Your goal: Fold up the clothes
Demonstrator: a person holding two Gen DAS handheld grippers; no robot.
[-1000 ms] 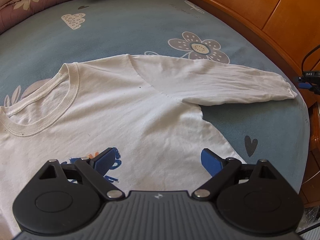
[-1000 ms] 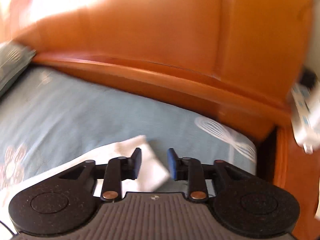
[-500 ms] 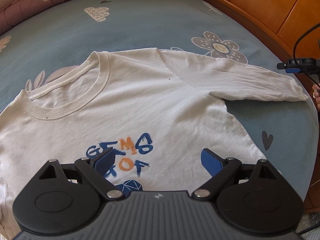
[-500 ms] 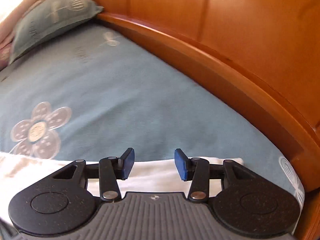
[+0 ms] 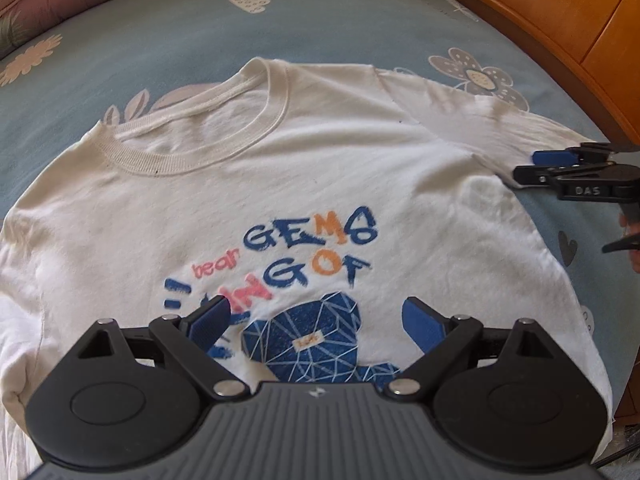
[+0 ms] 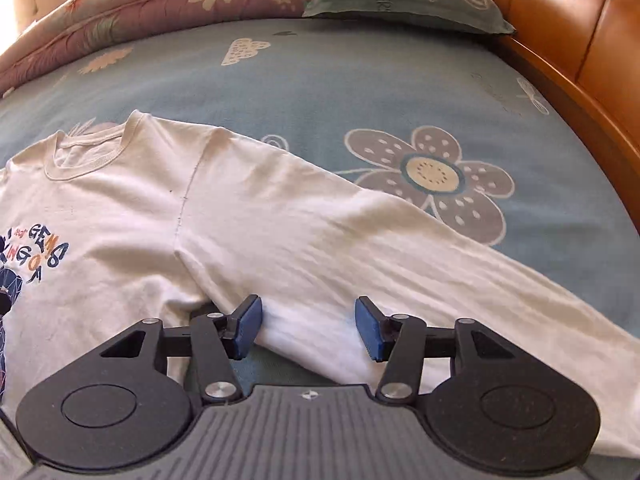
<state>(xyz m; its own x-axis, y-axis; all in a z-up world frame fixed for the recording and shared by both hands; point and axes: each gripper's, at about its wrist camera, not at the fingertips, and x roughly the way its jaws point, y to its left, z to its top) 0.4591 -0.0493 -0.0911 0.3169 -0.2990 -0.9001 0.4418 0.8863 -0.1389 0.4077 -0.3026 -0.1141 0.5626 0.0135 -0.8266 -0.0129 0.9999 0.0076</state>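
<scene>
Shirt: a white long-sleeved shirt [image 5: 304, 184] lies face up and flat on the blue flowered bedsheet [image 5: 168, 28], collar toward the top of the left wrist view, printed chest at centre.
Sleeve: the shirt's sleeve [image 6: 360, 240] runs from the shoulder seam at centre left of the right wrist view down to the lower right edge; its long axis is that diagonal.
Right gripper: the right gripper [image 6: 308, 328] hangs over the sleeve's lower edge close to the armpit, jaws opening, the cloth seen between the pads but not pinched; nothing is held.
Left gripper: the left gripper [image 5: 316, 322] is spread wide over the printed bear at the lower centre of its view, gripping nothing.
Key relation: the sleeve lies straight ahead of and under the right gripper, so that hand is plainly the nearer one; the left is over the body, well apart from the sleeve.
Hidden: the cuff runs out of the right wrist view at lower right; the hem sits behind the left gripper's body; whether either set of pads touches the cloth cannot be told.
</scene>
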